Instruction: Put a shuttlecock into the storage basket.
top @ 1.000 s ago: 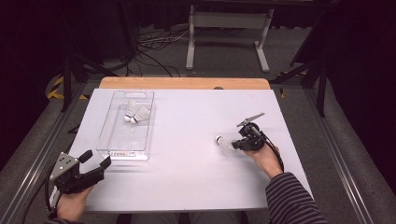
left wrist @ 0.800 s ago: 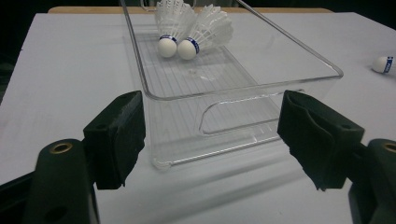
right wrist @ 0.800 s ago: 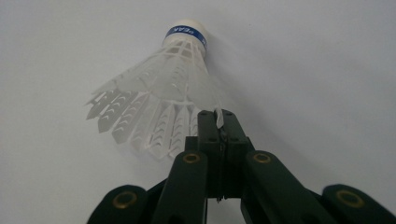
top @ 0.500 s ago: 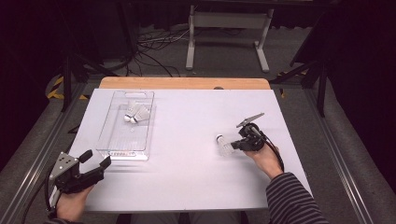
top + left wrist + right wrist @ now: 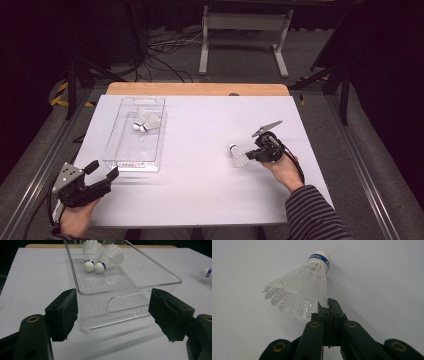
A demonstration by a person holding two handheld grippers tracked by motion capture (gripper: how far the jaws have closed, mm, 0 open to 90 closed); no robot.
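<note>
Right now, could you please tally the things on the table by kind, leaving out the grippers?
Shuttlecocks: 3, namely two in the tray and one pinched by its skirt in the right gripper
Clear plastic tray: 1
Total: 4

Dark room, grey floor — white metal stand

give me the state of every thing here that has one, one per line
right gripper: shut on the skirt edge of a shuttlecock
held shuttlecock: pinched at the skirt, cork pointing away from the gripper
left gripper: open, holding nothing, facing the tray's near end
clear tray: upright on the table, open-topped
two shuttlecocks in tray: lying side by side at the far end
</note>
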